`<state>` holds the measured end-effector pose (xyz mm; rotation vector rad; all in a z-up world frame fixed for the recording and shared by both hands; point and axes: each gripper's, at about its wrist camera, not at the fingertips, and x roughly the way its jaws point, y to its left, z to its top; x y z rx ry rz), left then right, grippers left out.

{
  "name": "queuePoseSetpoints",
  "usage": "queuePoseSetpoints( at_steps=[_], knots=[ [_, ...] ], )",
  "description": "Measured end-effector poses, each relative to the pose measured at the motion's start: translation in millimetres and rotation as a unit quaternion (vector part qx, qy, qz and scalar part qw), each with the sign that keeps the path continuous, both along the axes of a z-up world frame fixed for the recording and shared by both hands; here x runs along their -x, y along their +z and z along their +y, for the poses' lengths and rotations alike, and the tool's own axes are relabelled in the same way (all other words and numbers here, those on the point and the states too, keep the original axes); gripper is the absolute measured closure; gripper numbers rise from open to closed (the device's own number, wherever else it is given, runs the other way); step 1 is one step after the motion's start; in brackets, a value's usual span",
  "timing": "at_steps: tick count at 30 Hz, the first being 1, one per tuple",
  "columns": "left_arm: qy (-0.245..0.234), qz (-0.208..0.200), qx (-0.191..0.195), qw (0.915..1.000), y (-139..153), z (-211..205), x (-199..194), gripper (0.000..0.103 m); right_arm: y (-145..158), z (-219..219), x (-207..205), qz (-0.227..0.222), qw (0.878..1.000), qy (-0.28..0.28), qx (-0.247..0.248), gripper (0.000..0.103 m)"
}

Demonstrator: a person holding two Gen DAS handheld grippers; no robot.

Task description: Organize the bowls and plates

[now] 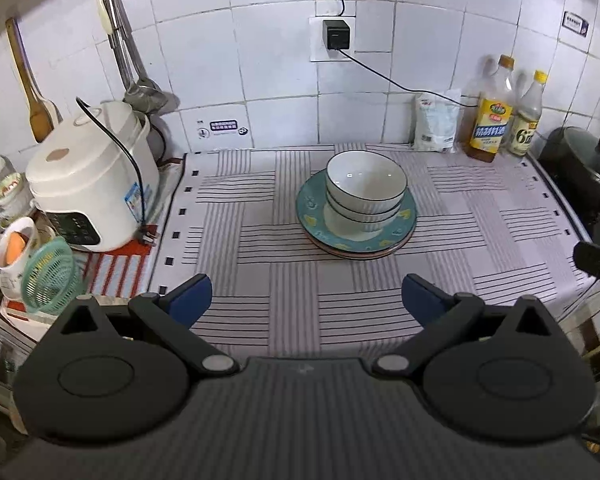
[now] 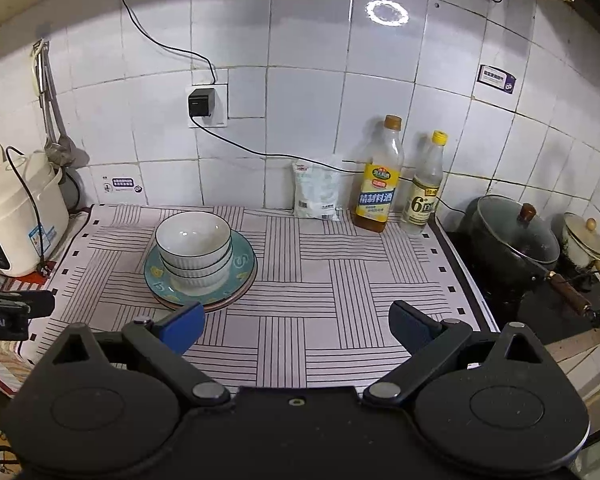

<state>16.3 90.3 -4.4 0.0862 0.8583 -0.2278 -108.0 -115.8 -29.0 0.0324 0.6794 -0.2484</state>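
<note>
Striped worktop (image 1: 260, 240) holds bowls (image 1: 366, 196) nested on plates (image 1: 320, 228), seemingly finished; left gripper (image 1: 306, 298) and right gripper (image 2: 298, 326) gape empty, needing only withdrawal.

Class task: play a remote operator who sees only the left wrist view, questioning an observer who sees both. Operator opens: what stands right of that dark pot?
Observer: A small cream lidded pot with a wooden knob stands beside the dark pot.
Operator: Does the dark pot have a handle?
Observer: Yes, a wooden handle pointing toward the camera.
Operator: The right gripper's jaws?
Observer: The right gripper is open and empty, short of the bowls.
</note>
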Motion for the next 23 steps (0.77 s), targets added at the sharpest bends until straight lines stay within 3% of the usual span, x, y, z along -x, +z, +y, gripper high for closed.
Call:
queuePoseSetpoints(
  at_steps=[9, 23],
  knots=[
    [0.028, -0.002, -0.005, 0.9996, -3.3, 0.8, 0.7, 0.0, -3.2, -1.6, 2.4, 0.005, 1.0, -0.011, 0.002, 0.003],
    [0.021, 0.001, 0.003, 0.9998, -3.8, -5.0, 1.5, 0.0, -6.3, -7.2, 2.5, 0.011, 1.0, -0.022, 0.0, 0.003]
  ],
)
